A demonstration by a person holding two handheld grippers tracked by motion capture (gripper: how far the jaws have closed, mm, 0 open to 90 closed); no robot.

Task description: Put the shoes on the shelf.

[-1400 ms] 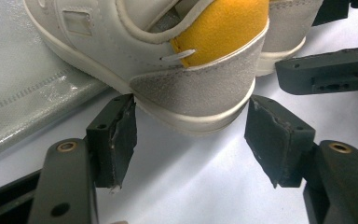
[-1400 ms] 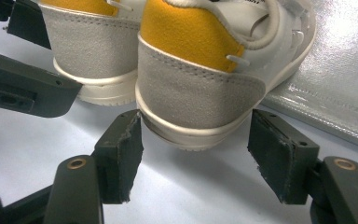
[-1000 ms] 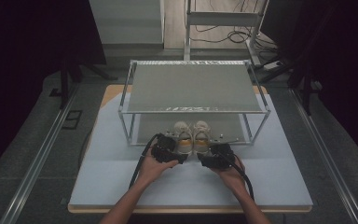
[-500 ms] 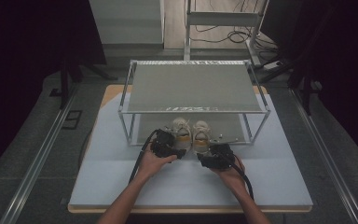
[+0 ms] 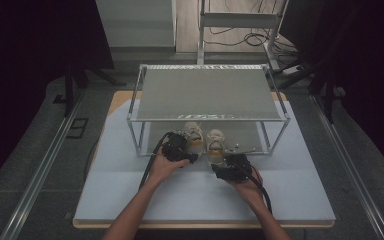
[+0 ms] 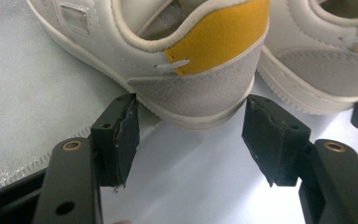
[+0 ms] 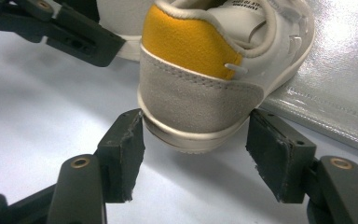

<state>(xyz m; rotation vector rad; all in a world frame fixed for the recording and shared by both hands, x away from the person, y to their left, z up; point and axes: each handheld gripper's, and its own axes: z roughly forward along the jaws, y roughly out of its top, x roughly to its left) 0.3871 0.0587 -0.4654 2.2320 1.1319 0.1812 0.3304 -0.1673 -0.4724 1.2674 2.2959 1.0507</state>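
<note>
**Two grippers at the heels of a pair of small shoes under a wire rack**

In the high view, a metal-framed rack [image 5: 207, 95] stands on a pale mat [image 5: 130, 195] that covers the table; under its shelf, at the front edge, two white shoes sit side by side, toes towards twelve o'clock and heels towards six; the left shoe [image 5: 194, 135] lies just beside the right shoe [image 5: 215, 142], the two close but apart as far as the frames show.

The left gripper [image 5: 186, 150] comes in from seven o'clock, borne by the person's left hand [image 5: 164, 167]; in the left gripper view its jaws flank the grey heel patch of the left shoe [image 6: 191, 70], the nine o'clock pad touching the sole's edge and the three o'clock pad hard against the heel's other corner; the jaws have just been closing with the heel between them, and they now clamp it; the yellow heel tab sits above the grey patch, and the second shoe's heel shows at two o'clock.

The right gripper [image 5: 220, 162] reaches in from five o'clock, held by the right hand [image 5: 247, 187]; in the right gripper view [image 7: 196, 140] its jaws pinch the heel of the right shoe [image 7: 200, 79] at the sole line, one pad on each side; the shoe's toe rests on the shiny rack floor [image 7: 340, 93] at two o'clock; the other gripper's black arm shows at eleven o'clock.
</note>
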